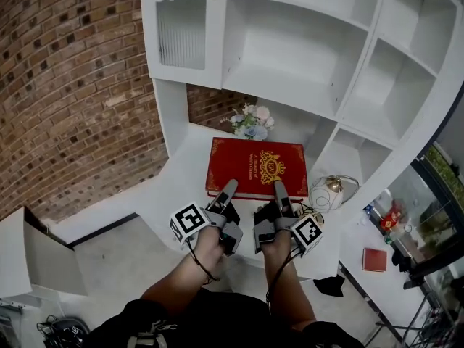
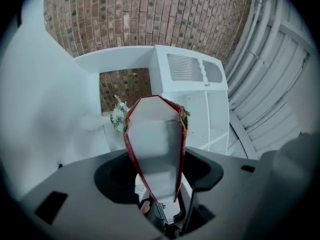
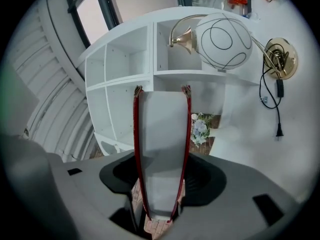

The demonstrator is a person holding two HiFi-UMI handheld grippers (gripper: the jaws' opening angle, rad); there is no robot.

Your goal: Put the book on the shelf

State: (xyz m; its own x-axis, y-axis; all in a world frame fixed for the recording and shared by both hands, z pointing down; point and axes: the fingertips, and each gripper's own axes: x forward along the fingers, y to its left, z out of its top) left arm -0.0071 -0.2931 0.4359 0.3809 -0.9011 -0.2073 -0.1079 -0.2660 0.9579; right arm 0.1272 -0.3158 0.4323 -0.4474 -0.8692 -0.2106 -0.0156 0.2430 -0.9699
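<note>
A big red book [image 1: 257, 167] with a gold crest on its cover lies flat, cover up, over the white desk [image 1: 181, 172] below the shelf unit [image 1: 290, 56]. Both grippers hold its near edge. My left gripper [image 1: 228, 189] is shut on the left part, with one finger on top of the cover. My right gripper [image 1: 279, 189] is shut on the right part in the same way. In the left gripper view the book [image 2: 156, 144] stands edge-on between the jaws, white pages between red covers. The right gripper view shows the book [image 3: 161, 144] the same way.
A small bunch of pale flowers [image 1: 251, 122] stands at the back of the desk, just beyond the book. A round white lamp with brass fittings [image 1: 328, 192] sits right of the book. A brick wall [image 1: 72, 85] is at the left. A small red book [image 1: 374, 259] lies lower right.
</note>
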